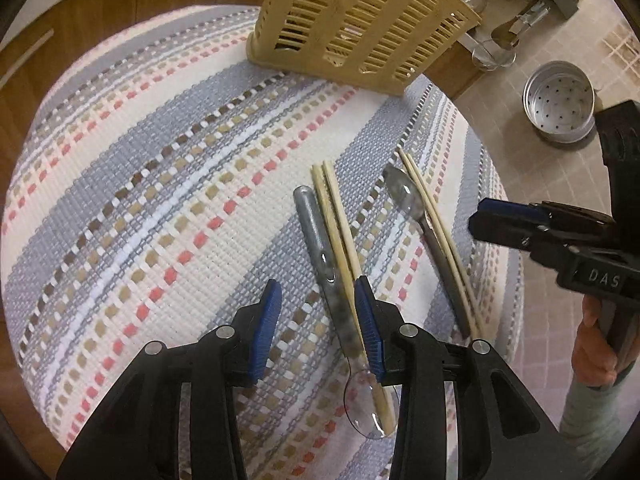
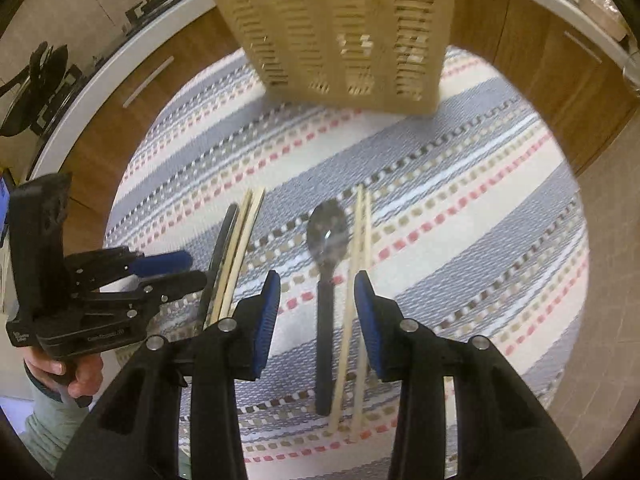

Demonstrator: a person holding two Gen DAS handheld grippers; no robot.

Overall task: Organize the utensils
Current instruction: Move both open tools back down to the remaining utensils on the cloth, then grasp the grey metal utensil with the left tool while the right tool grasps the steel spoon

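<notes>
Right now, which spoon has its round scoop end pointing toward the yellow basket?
The dark-handled spoon between the right gripper's fingers. The silver-handled spoon's clear bowl points the opposite way, away from the basket.

Both claws are black with ribbed blue pads (image 1: 267, 320), silver screws (sleeves seemingly pale grey-green).

At your twelve o'clock stands the tan slotted plastic utensil basket (image 2: 340, 36), upright on the striped woven mat. Nearer you lie two sets, each running lengthwise toward the basket. On the left, a grey-handled spoon with a clear bowl (image 1: 324, 264) points its bowl toward you, with a pair of pale wooden chopsticks (image 1: 340, 232) just beside it, crossing over the bowl. On the right, a dark-handled spoon with a shiny metal bowl (image 2: 326, 248) points its bowl at the basket, a second pair of pale chopsticks (image 2: 356, 280) alongside at its three o'clock.
</notes>
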